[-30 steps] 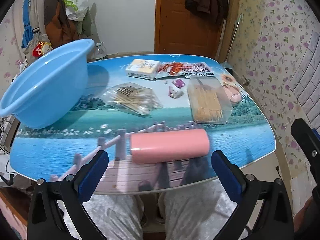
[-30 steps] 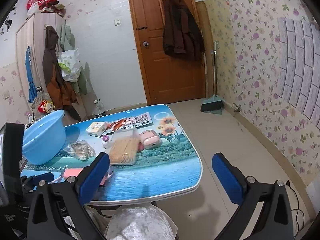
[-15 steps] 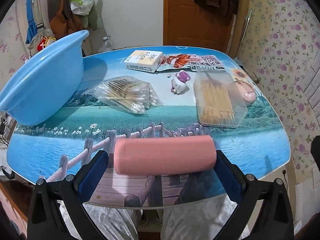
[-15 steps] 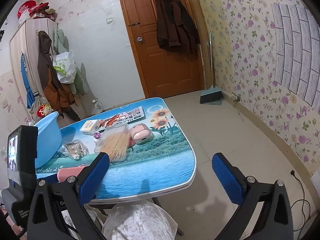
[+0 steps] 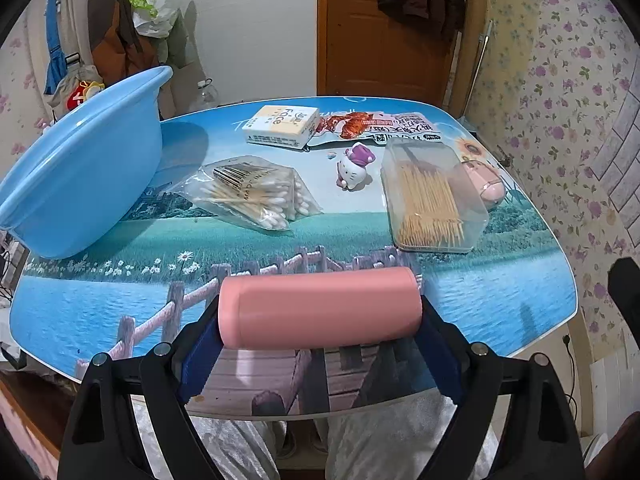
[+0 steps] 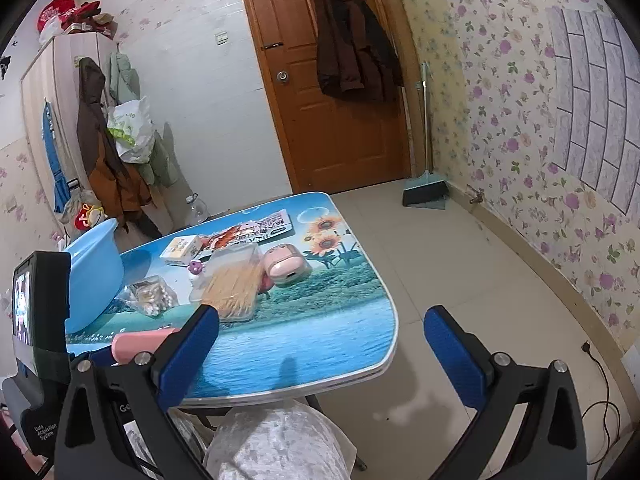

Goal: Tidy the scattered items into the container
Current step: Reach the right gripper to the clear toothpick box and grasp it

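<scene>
Held item: pink cylinder case [image 5: 320, 307], lying crosswise between your left hand-held gripper [image 5: 320, 344] fingers, one blue pad at each end cap; looks clamped end to end, near front edge of desk [image 5: 500, 300]
Long axis: runs left–right across your view, parallel to desk's near edge
Container: blue basin [image 5: 80, 160], tilted, at desk's far-left corner; lies ahead and to left of the case, well apart
Key relation: the carry likely goes forward-left; basin mouth faces up and toward you, so long case should drop in w/o turning, I'd judge
Nearer side: left, already on the case
Right hand-held gripper [image 6: 320, 344]: fingers spread wide, holding nothing, off desk's right-front corner, over floor
In the path: cotton swab bag [image 5: 252, 194] sits btwn case and basin; lift clear of it
</scene>
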The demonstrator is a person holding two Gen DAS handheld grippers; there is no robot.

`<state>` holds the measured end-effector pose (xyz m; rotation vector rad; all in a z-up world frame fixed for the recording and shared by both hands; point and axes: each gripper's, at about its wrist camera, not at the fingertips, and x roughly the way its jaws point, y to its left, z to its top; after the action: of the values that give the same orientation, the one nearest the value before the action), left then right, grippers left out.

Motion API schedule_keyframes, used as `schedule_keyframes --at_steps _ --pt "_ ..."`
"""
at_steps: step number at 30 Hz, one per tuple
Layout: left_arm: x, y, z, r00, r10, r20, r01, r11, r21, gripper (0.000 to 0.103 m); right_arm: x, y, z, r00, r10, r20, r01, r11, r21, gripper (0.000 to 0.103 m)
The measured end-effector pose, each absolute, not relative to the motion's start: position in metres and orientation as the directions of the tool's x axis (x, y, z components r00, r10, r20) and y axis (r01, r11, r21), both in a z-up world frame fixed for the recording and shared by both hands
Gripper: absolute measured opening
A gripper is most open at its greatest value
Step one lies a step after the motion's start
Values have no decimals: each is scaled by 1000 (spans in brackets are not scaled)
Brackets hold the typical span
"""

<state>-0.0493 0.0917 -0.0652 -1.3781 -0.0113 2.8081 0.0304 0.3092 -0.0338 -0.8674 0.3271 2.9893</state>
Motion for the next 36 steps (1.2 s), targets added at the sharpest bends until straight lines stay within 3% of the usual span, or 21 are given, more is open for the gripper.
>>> schedule_keyframes --at_steps 13,21,36 --pt "-49 67 -66 -612 13 -791 6 -1000 -21 88 -2 264 -38 -838 -115 -534 46 -989 141 100" --pt "-48 53 -66 -614 16 -789 1 -1000 -21 88 -36 234 -53 -793 -139 -593 80 -989 125 89" --pt "-51 37 -68 -636 23 -771 -6 -1000 -25 88 -76 204 -73 -740 -39 -672 29 -999 26 89"
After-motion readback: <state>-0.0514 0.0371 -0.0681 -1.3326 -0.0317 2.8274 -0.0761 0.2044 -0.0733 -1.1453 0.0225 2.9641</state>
